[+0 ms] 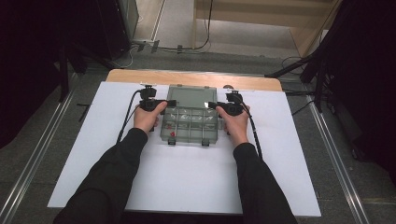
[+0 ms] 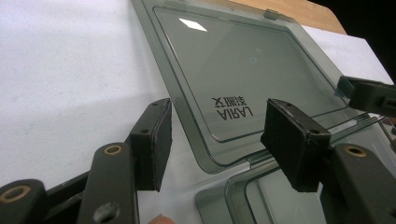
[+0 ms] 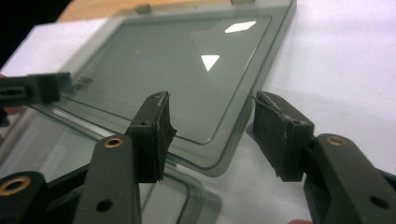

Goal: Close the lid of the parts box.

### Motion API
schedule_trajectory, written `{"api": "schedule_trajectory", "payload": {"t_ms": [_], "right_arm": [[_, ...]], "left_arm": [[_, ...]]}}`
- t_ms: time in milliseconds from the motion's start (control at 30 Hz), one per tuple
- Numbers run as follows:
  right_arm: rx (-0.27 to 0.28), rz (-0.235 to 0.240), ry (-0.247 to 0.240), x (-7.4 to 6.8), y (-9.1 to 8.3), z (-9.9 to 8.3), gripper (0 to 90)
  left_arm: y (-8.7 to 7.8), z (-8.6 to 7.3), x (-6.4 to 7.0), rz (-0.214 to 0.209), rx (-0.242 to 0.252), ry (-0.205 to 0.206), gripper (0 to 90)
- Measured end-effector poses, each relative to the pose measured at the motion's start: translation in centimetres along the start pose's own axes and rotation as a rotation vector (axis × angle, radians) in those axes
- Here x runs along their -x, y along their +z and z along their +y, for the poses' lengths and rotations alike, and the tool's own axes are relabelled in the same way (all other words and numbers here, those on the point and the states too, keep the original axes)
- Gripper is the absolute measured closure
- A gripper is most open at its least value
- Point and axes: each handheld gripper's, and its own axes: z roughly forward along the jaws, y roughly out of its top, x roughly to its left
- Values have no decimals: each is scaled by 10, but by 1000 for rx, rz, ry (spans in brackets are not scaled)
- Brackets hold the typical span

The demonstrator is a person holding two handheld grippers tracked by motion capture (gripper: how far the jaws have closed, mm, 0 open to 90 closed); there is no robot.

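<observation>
Straddling the hinge-side corners of the flipped-open lid, both tongs are spread — left tongs and right tongs grip nothing. The organizer box sits mid-worktop. Risk: an uneven pinch could twist the lid or skid the box.

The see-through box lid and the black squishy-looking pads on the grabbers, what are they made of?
The lid looks like smoky clear plastic, glossy: lights reflect off it and the table shows through. The pads look like matte black rubber or foam, rough and chipped at the edges.
</observation>
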Motion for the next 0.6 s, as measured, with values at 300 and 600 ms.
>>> {"api": "schedule_trajectory", "payload": {"t_ms": [300, 600], "right_arm": [[-16, 50, 43, 4, 5, 0, 482], [62, 13, -30, -1, -6, 1, 645]], "left_arm": [[2, -1, 1, 0, 10, 2, 483], [-8, 1, 3, 12, 34, 101, 628]]}}
